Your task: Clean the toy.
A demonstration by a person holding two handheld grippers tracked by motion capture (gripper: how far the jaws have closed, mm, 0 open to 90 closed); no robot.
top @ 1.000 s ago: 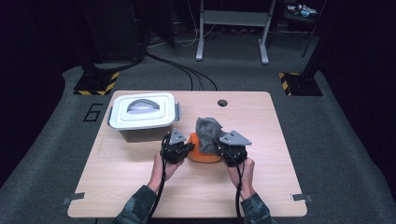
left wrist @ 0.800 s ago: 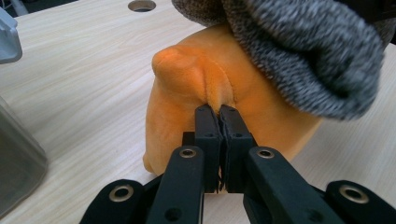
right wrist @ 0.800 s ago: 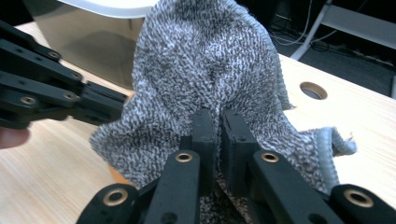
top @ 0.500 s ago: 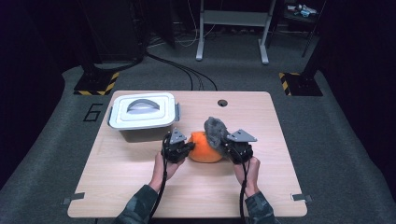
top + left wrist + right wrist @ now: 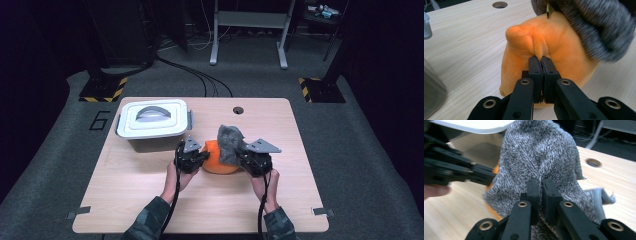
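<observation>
Both tools clamped, left tool (image 5: 541, 60) on orange plush (image 5: 554, 50), right tool (image 5: 541, 182) on grey cloth (image 5: 541, 152)

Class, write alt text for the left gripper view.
The left gripper pinches a fold of an orange plush toy lying on a light wooden table. A grey knitted cloth drapes over the toy's upper right.

From above my side one camera looks forward and down, while both my jaw cameras sit close, sharing the orange plush (image 5: 549, 47) with it.
</observation>
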